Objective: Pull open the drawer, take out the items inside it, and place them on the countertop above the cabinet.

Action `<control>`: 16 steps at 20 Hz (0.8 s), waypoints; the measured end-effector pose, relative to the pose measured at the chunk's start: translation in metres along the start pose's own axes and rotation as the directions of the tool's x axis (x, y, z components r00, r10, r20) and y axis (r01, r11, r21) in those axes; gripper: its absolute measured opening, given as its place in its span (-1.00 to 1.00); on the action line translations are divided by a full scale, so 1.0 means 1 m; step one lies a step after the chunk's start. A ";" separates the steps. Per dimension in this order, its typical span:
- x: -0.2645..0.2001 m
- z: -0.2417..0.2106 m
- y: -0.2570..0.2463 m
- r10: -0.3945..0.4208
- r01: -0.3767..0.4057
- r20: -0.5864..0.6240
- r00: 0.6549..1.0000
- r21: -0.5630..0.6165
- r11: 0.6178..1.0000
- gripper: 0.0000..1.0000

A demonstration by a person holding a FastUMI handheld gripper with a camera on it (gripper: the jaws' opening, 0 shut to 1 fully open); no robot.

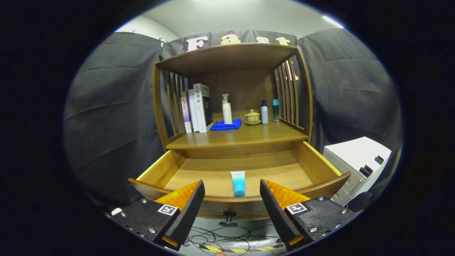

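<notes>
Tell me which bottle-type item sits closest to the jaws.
The blue tube lying in the open drawer, just ahead of the open gripper. The pump bottle and two small bottles stand on the countertop beyond.

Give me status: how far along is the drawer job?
Done: the drawer is pulled open, its knob facing the gripper. In hand: nothing; the gripper is open, its fingers spread on either side of the blue tube lying near the drawer's front edge. Left: grasp the tube, lift it out and set it on the countertop above, in front of the blue cloth and bottles.
</notes>
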State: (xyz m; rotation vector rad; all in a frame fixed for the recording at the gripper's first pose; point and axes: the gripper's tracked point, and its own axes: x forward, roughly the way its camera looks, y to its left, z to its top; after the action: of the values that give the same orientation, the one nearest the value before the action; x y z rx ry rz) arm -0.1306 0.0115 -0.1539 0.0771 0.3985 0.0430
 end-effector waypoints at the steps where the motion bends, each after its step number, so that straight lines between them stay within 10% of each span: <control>1: 0.009 0.009 -0.006 -0.024 0.024 -0.021 0.999 -0.012 1.000 0.90; 9: 0.096 -0.001 -0.028 -0.173 0.181 -0.302 0.938 -0.002 0.983 0.90; 16: 0.153 -0.069 -0.016 -0.205 0.198 -0.555 0.806 -0.074 0.977 0.92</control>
State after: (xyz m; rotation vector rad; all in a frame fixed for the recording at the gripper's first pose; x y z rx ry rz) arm -0.0162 0.0086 -0.2776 0.0063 0.9986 -0.1487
